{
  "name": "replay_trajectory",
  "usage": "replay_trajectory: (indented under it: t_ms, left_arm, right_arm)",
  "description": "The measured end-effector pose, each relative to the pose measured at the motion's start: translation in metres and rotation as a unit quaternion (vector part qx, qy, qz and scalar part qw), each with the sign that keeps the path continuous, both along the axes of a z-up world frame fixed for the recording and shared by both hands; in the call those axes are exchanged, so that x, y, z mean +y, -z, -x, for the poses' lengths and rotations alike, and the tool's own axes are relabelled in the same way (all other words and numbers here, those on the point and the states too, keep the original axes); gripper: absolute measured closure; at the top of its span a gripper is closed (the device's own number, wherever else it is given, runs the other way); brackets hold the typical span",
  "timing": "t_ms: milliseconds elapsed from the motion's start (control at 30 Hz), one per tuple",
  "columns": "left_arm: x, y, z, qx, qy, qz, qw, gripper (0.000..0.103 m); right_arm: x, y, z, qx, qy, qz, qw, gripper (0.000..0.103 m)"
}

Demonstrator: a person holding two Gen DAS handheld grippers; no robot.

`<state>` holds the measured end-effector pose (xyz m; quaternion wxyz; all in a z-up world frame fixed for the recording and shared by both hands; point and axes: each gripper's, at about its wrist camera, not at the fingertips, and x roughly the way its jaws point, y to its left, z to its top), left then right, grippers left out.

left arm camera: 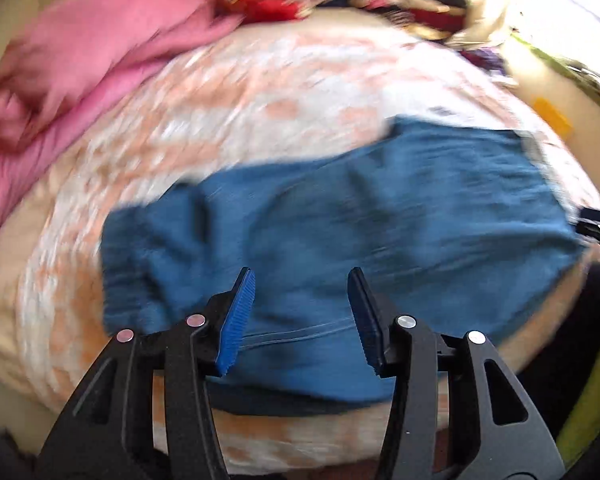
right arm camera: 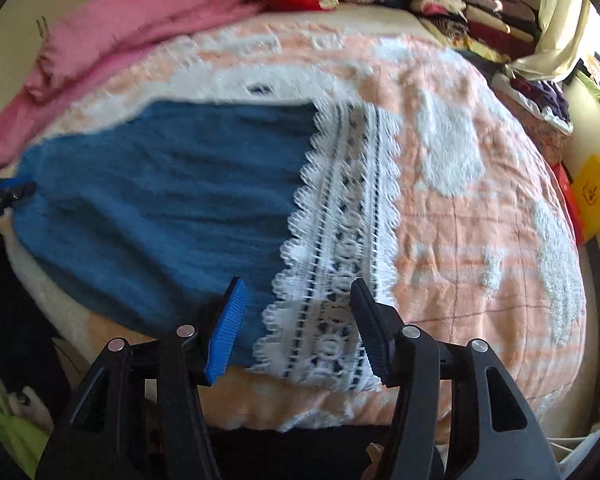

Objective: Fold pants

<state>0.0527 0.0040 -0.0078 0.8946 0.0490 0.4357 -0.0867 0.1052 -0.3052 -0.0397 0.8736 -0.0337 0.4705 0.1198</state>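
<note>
on the bed (right arm camera: 480,216), near its front edge, the blue pants (right arm camera: 160,200) lie flat as a short wide slab, lace hems (right arm camera: 340,240) stacked at your right end. that shape suggests at least one fold is already in, though the left view is smeared and i can't count layers there. your left gripper (left arm camera: 300,320) hangs over the pants with jaws apart and nothing between them; your right gripper (right arm camera: 296,328) does the same above the lace, also empty. what's left, by my reading: grip both ends again, bring one over the other into a smaller packet, and smooth the wrinkles.
</note>
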Motion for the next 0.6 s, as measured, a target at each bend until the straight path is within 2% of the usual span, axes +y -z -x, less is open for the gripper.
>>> replay_trajectory:
  t_ms: [67, 133, 200, 267, 333, 433, 467, 533, 567, 600]
  left_arm:
    - [-0.027, -0.009, 0.010, -0.011, 0.047, 0.009, 0.9988, 0.063]
    - [-0.055, -0.012, 0.020, -0.016, 0.101, 0.011, 0.9947, 0.063]
    - [-0.094, -0.006, 0.033, -0.012, 0.173, 0.003, 0.9849, 0.063]
    - [-0.123, 0.004, 0.040, -0.009, 0.220, -0.014, 0.9753, 0.063]
    - [-0.143, 0.014, 0.041, -0.007, 0.253, -0.023, 0.9672, 0.066]
    - [-0.160, 0.029, 0.032, -0.003, 0.264, -0.045, 0.9635, 0.069]
    - [-0.165, 0.033, 0.030, -0.004, 0.268, -0.054, 0.9620, 0.073]
    - [-0.171, 0.040, 0.027, 0.006, 0.278, -0.058, 0.9588, 0.086]
    - [-0.173, 0.045, 0.027, 0.015, 0.286, -0.054, 0.9566, 0.099]
    - [-0.173, 0.047, 0.028, 0.017, 0.288, -0.057, 0.9557, 0.101]
  right_arm:
    - [-0.004, -0.010, 0.009, -0.016, 0.005, -0.034, 0.999, 0.045]
    - [-0.004, -0.015, 0.016, -0.025, 0.011, -0.044, 0.999, 0.045]
    - [-0.003, -0.016, 0.021, -0.024, 0.011, -0.053, 0.998, 0.045]
    - [-0.002, -0.016, 0.024, -0.021, 0.013, -0.060, 0.998, 0.045]
    - [0.000, -0.017, 0.025, -0.019, 0.007, -0.066, 0.998, 0.045]
    - [0.005, -0.016, 0.026, -0.013, 0.004, -0.070, 0.997, 0.045]
    - [0.008, -0.015, 0.025, -0.013, 0.002, -0.069, 0.998, 0.045]
    - [0.010, -0.013, 0.023, -0.010, 0.001, -0.071, 0.997, 0.044]
    - [0.011, -0.011, 0.023, -0.008, -0.002, -0.074, 0.997, 0.044]
    - [0.012, -0.010, 0.023, -0.006, -0.002, -0.074, 0.997, 0.044]
